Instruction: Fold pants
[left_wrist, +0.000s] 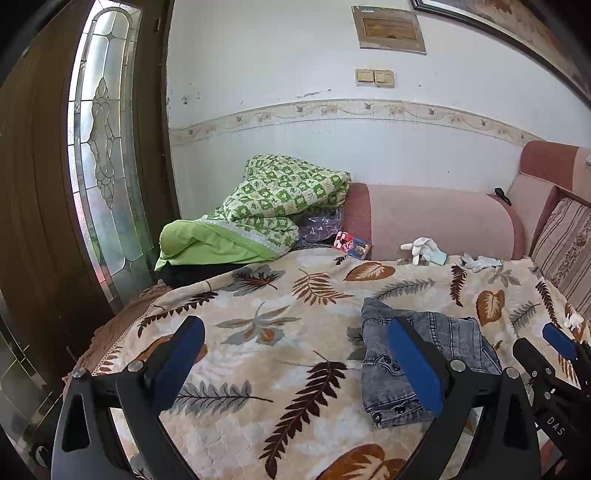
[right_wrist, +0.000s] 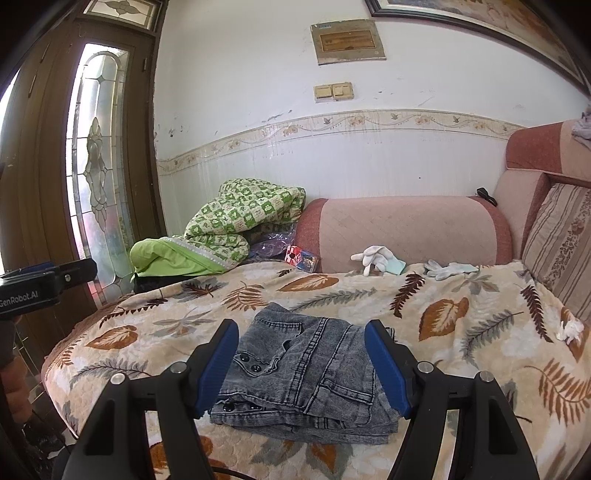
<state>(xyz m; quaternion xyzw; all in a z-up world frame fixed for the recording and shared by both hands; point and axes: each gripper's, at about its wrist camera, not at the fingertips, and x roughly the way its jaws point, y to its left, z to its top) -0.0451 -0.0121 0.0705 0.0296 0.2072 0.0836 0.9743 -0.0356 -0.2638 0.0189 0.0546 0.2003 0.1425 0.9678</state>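
While the pants (right_wrist: 306, 373) lie as a compact grey denim bundle on the leaf-print blanket (right_wrist: 461, 332) — apparently already folded — the right hand-held gripper (right_wrist: 303, 367) hovers at their 6 o'clock, jaws wide, gripping nothing. Left hand-held gripper (left_wrist: 291, 363), also wide and empty, sits at their 9 o'clock.

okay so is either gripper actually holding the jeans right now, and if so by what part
Nothing is held. Both the left gripper and the right gripper are open, and the folded jeans lie free on the leaf-print blanket.
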